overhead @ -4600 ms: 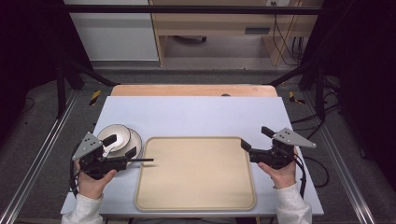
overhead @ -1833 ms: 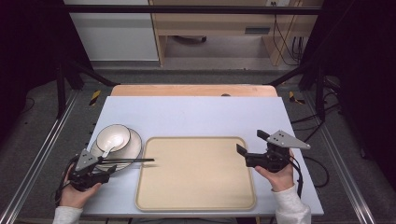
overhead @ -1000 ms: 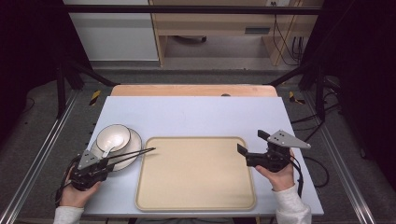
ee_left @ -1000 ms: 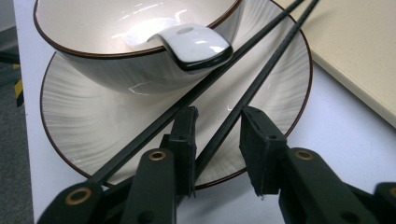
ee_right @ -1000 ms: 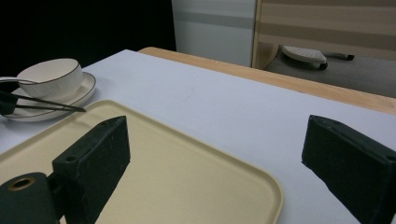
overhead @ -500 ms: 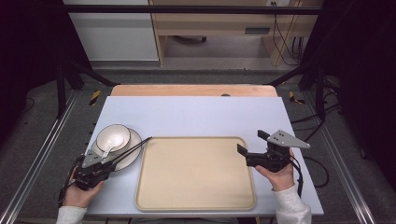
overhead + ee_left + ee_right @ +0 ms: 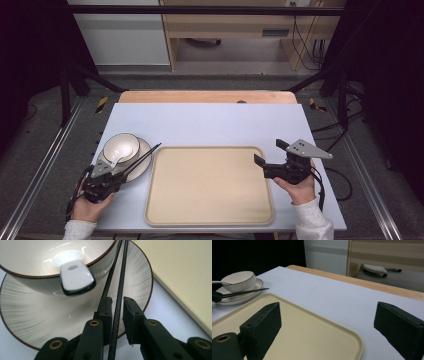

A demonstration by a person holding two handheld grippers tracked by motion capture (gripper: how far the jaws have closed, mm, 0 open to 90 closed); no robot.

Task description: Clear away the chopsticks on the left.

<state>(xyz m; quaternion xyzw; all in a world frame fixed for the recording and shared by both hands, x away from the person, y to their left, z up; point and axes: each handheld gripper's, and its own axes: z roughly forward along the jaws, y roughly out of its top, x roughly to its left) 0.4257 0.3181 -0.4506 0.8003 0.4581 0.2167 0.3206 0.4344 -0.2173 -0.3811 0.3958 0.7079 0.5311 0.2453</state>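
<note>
Your left gripper [image 7: 117, 305] has its jaws drawn in narrow around the pair of black chopsticks [image 7: 117, 285], and they have just been closing; the chopsticks run up between the pads, one against the left pad, while a sliver of gap seems to remain on the right pad's side, so treat the hold as light rather than firm. Take the plate [image 7: 141, 165] as your reference: it sits just left of the beige tray [image 7: 210, 187], the bowl [image 7: 121, 146] rests on it with a white spoon [image 7: 75, 277] leaning over the bowl's rim, and the chopsticks lie slanted across the plate's right side, their tips reaching past its rim toward the tray's near corner. To do this well, squeeze fully before lifting, then raise the sticks straight off the plate so they clear the bowl's wall and the spoon handle beside them. Keep both sticks parallel; if one slips, set them down on the plate and regrip. Your right gripper [image 7: 329, 322], jaws spread wide and empty, hangs over the tray's far edge from the plate; leave it there.
</note>
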